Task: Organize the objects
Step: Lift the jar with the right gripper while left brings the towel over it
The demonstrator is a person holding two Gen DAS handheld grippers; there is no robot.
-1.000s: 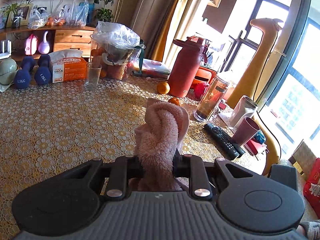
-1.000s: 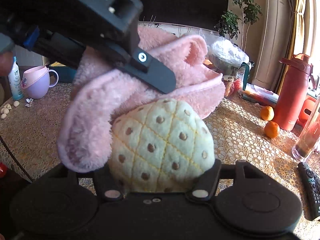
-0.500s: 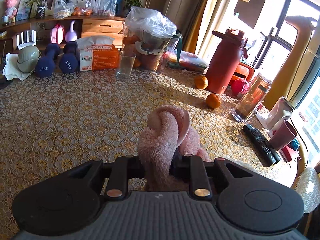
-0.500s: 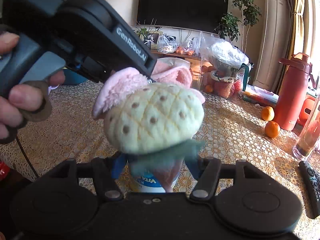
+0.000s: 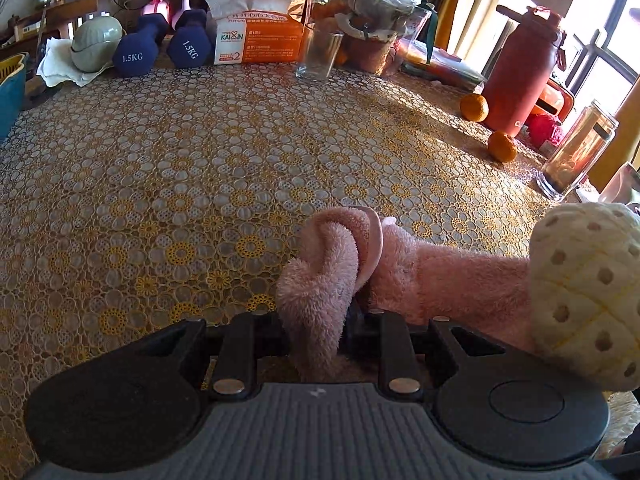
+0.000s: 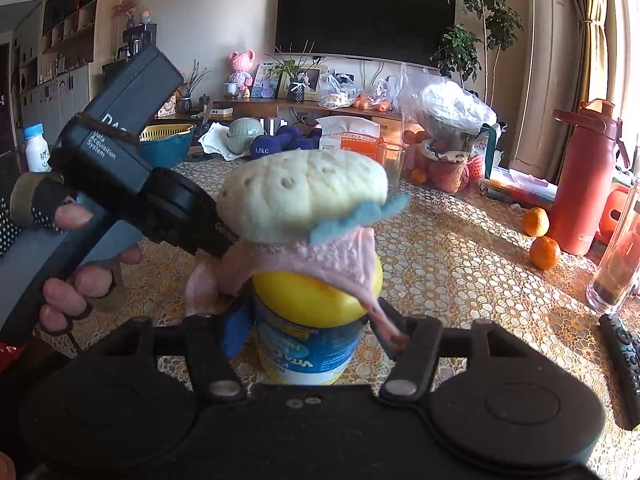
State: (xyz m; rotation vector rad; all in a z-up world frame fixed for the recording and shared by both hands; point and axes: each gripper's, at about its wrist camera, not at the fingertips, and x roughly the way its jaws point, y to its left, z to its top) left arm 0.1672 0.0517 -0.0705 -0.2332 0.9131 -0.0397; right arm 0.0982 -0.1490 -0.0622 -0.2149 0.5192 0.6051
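Observation:
A pink plush toy [image 5: 320, 280] with a cream pineapple-pattern head [image 5: 580, 292] hangs above the table. My left gripper [image 5: 318, 332] is shut on one of its pink fluffy limbs. In the right wrist view the cream head [image 6: 304, 192] sits just above a blue jar with a yellow lid [image 6: 312, 320]. The jar stands between the fingers of my right gripper [image 6: 316, 340], whose jaws stand wide; a pink flap of the toy drapes over the lid and the right finger. The left gripper's body [image 6: 120, 184] shows at left, held by a hand.
The table has a yellow lace cloth [image 5: 200, 160]. At its far edge stand two blue dumbbells [image 5: 160, 48], a tissue box [image 5: 256, 32], a glass [image 5: 320, 56] and a bagged basket [image 5: 372, 20]. At right are a red bottle [image 5: 520, 68], two oranges [image 5: 502, 146] and a remote [image 6: 624, 360].
The toy has left my right gripper's jaws and moved up, carried by the left gripper. The jar with the yellow lid has come into view between the right fingers.

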